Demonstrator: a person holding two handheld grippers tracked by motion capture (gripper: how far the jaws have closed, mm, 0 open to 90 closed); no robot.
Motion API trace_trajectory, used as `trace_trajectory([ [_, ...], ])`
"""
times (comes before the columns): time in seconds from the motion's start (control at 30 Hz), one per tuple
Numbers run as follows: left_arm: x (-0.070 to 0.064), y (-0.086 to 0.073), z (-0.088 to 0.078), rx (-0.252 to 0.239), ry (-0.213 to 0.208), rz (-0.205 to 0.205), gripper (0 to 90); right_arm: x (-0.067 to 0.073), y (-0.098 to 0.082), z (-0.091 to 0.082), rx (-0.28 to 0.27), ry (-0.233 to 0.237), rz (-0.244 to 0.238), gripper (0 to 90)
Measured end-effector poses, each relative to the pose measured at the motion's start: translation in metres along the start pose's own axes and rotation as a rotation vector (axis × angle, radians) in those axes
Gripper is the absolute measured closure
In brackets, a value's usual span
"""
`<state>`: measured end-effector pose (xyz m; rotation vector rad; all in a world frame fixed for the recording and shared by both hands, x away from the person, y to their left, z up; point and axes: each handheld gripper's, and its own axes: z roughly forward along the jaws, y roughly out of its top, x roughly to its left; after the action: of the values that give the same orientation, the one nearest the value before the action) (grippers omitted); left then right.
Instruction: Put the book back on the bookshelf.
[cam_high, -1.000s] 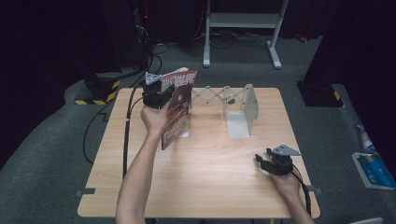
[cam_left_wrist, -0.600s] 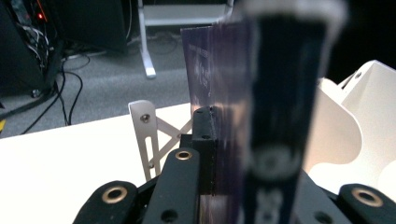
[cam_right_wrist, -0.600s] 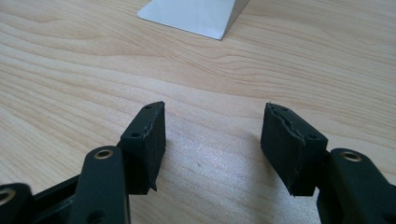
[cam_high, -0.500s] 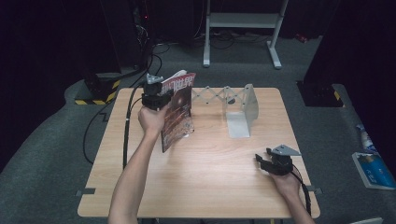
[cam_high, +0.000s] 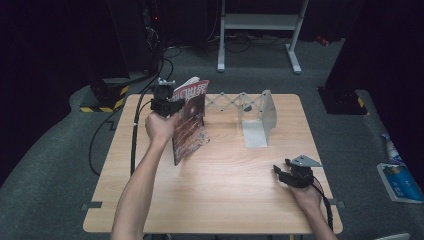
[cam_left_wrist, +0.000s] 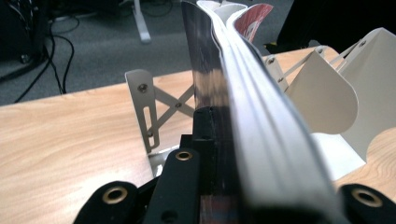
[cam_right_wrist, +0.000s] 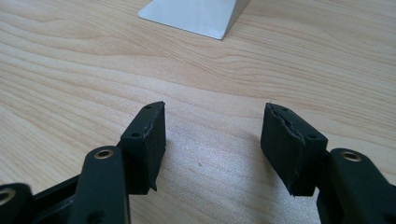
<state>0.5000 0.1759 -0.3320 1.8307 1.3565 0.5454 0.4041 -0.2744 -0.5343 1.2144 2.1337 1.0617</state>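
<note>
Left gripper (cam_high: 172, 106) clamped on the magazine (cam_high: 191, 120), jaws pinching its upper left edge; it hangs upright off the table (cam_high: 150, 200), far-left area, just left of the white expanding file rack (cam_high: 257, 112). In the left gripper view the magazine (cam_left_wrist: 243, 107) runs edge-on between the jaws. Right gripper (cam_high: 280, 172) rests near-right on the table, jaws wide apart, nothing between the fingers (cam_right_wrist: 149, 135).
</note>
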Motion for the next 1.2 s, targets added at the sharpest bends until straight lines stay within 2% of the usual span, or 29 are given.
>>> trace_trajectory([
  [0.17,0.003,0.0,-0.003,0.037,-0.007,-0.007,82.8,0.0,0.0,0.0,0.0,0.001,-0.001,40.4],
  [0.3,0.004,0.002,-0.006,0.045,-0.005,-0.001,83.2,0.0,0.0,0.0,-0.001,0.001,-0.001,40.4],
  [0.57,0.001,0.005,-0.017,-0.007,0.005,0.01,83.7,0.0,0.0,0.0,-0.003,0.002,-0.001,40.5],
  [0.73,0.001,0.005,-0.017,-0.038,0.017,0.012,83.8,0.0,0.0,0.0,-0.002,0.001,-0.001,40.5],
  [0.8,-0.001,0.005,-0.016,-0.061,0.026,-0.003,83.8,0.0,0.0,0.0,-0.001,0.003,-0.003,40.5],
  [0.83,-0.002,0.004,-0.014,-0.098,0.027,-0.006,83.8,0.0,0.0,0.0,-0.002,0.005,-0.007,40.5],
  [0.87,-0.002,0.004,-0.014,-0.098,0.027,-0.006,83.8,0.0,0.0,0.0,-0.002,0.005,-0.007,40.5],
  [1.03,-0.002,-0.003,-0.01,-0.17,0.03,-0.044,83.8,0.0,0.0,0.0,-0.003,0.005,-0.005,40.5],
  [1.2,-0.004,-0.011,-0.006,-0.195,0.041,-0.049,83.8,0.0,0.0,0.0,-0.003,0.005,-0.005,40.5],
])
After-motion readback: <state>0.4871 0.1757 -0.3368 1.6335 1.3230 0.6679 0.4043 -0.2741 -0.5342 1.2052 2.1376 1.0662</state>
